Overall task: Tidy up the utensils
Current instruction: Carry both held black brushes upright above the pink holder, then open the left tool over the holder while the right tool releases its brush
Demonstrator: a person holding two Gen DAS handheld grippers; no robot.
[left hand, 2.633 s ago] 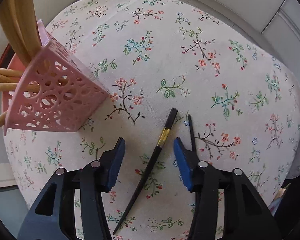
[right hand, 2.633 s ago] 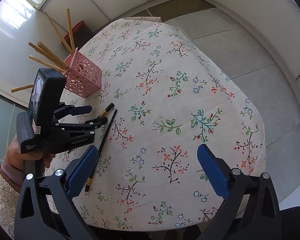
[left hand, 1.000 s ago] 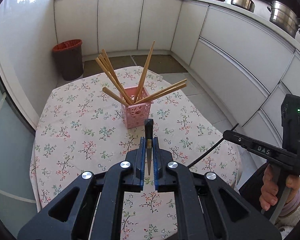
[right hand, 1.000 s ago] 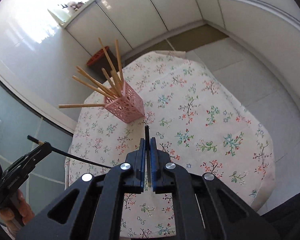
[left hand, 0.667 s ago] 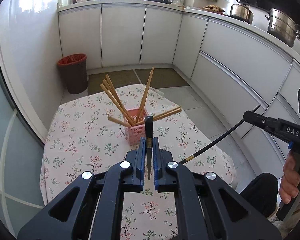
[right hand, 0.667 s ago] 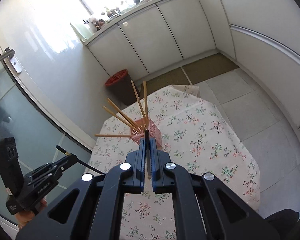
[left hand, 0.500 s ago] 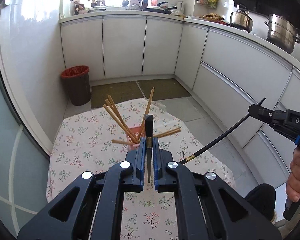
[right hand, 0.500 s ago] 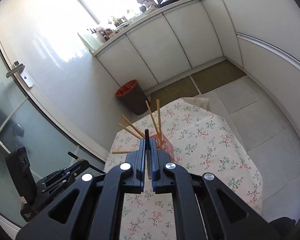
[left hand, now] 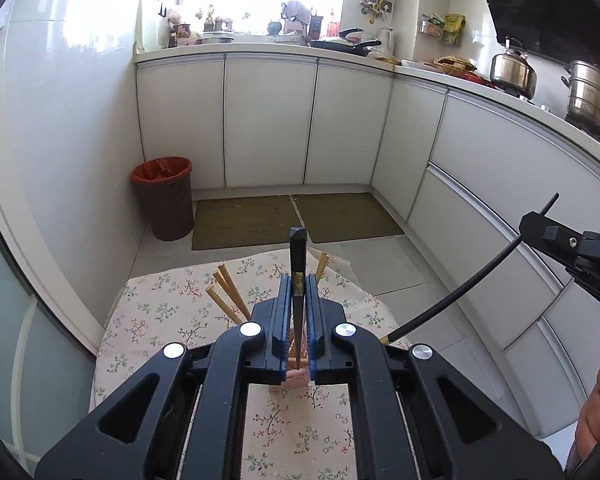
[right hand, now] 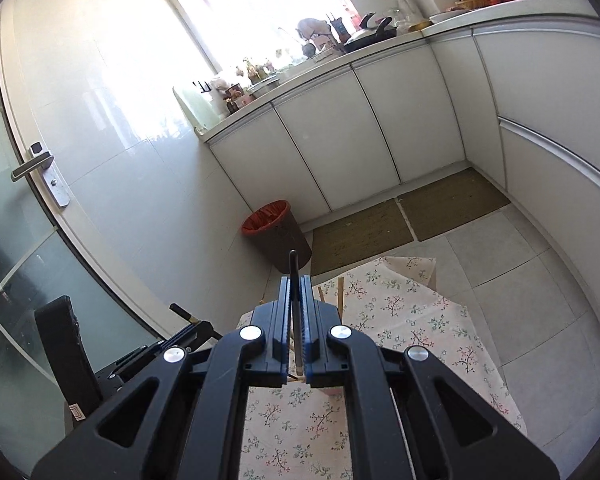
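Though outside left view, door handle (right hand: 32, 167)

A brown bin with a red liner (left hand: 165, 198) stands by white cabinets (left hand: 268, 120); two steel pots (left hand: 592, 98) sit on the counter.

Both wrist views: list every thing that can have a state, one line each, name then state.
left gripper: shut on a black chopstick.
right gripper: shut on a black chopstick.
left black chopstick: clamped, blunt end pointing away from the camera.
right black chopstick: clamped, held clear of the table.
pink holder: on the floral table, mostly hidden behind the left gripper.
wooden chopsticks: in the holder, leaning outward.
bin: lined, open top.
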